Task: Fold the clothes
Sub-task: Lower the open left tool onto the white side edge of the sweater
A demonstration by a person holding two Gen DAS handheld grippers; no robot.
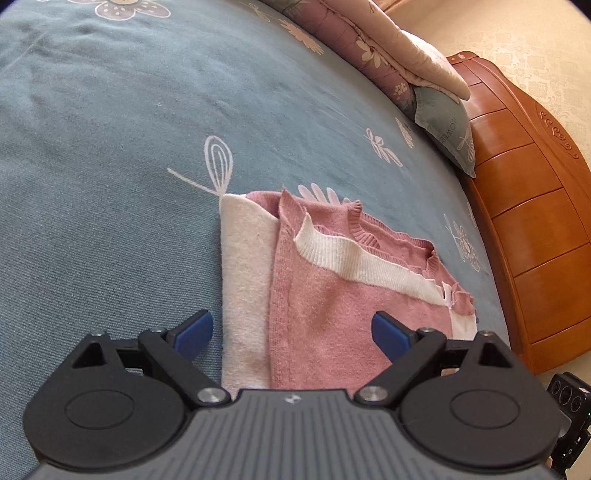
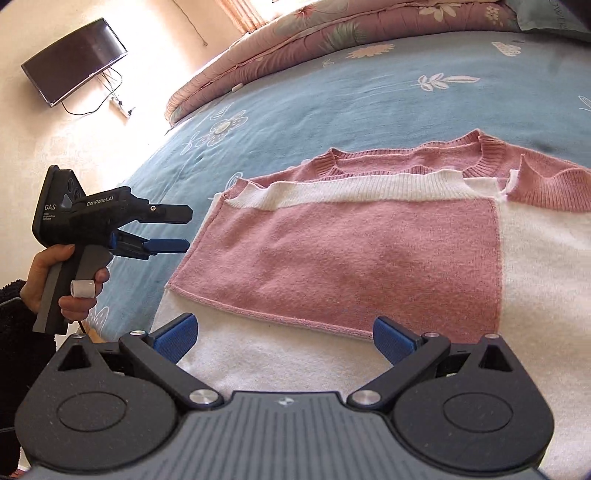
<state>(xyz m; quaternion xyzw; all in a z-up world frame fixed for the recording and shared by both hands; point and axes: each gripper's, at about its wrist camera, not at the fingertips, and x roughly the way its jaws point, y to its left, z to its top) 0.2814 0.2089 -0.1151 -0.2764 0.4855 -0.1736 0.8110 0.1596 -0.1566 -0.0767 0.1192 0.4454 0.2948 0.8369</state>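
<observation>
1. A blue floral bedspread (image 2: 332, 96) is covering the bed; a quilt (image 2: 332, 29), a wooden headboard (image 1: 524, 206) and a wall TV (image 2: 74, 59) are surrounding it.
2. The pink-and-white sweater (image 2: 351, 258) is lying folded on the bedspread, its near edge hidden behind both tools.
3. The left gripper (image 1: 291, 332) and right gripper (image 2: 284, 338) are hovering wide open, gripping nothing.

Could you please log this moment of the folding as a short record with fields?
surface: blue floral bedsheet
garment: pink and white sweater, lying partly folded on the sheet
left gripper: open, holding nothing, at the sweater's edge
right gripper: open, holding nothing, over the white part
behind garment: pink quilt along the bed's far side
on wall: television
beside bed: wooden headboard
</observation>
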